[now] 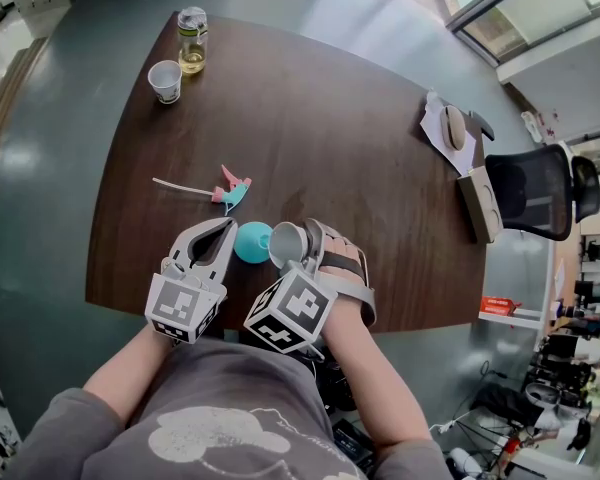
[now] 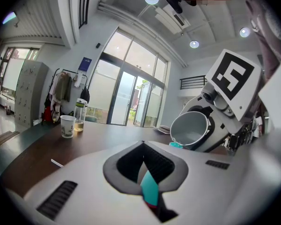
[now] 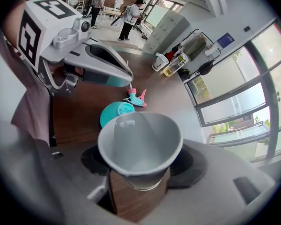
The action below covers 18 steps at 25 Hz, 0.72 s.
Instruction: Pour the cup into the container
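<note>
Counter of dark brown wood [image 1: 330,118] fills the middle of the head view. At its lower edge the right gripper [image 1: 300,238] is clamped on a smooth grey plastic cup [image 1: 286,245], one jaw on each side of the cup's lower body. The cup is tipped over, with its mouth turned to the left of the frame, right at the rim of a round teal plastic container [image 1: 248,243] that sits on the counter. Whether cup and container touch cannot be told.

Just left of the container the left gripper [image 1: 223,230] points towards the top of the frame. Its jaws are drawn together, and its own view shows a thin teal sliver in the slit between the pads. What that sliver is cannot be told.

Above the container lies a small pink and teal clip [image 1: 232,192], with a thin white stick [image 1: 180,186] reaching left from it. In the upper left of the frame a white paper cup [image 1: 165,80] stands beside a clear bottle of yellowish liquid [image 1: 192,43]. A black mesh office chair [image 1: 535,190] stands off the counter's right edge.
</note>
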### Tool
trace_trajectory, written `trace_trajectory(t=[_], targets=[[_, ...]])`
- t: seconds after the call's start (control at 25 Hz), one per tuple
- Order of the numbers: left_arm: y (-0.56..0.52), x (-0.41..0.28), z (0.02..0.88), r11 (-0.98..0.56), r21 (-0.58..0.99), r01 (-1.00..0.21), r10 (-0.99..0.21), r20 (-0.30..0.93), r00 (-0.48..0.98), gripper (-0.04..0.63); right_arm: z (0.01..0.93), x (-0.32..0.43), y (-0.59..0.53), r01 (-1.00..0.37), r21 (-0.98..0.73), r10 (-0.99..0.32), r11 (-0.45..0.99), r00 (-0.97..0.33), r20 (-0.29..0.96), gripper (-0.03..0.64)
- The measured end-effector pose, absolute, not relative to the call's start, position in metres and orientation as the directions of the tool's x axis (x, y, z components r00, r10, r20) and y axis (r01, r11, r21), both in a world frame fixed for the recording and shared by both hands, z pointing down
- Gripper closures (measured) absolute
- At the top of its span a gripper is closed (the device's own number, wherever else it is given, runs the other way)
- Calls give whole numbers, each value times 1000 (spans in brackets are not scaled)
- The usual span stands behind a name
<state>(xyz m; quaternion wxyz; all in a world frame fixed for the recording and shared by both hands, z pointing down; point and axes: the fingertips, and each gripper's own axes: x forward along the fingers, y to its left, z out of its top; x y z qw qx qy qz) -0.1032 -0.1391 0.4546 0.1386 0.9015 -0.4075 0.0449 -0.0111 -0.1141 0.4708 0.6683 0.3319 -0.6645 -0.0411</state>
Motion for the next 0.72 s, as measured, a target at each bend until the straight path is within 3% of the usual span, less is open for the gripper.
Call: trace_trajectory(t=[0.72], targets=[[-134, -105, 455, -626, 218, -748, -723, 198, 662, 589, 466, -10, -117, -349, 547, -536, 761, 139, 833, 325]])
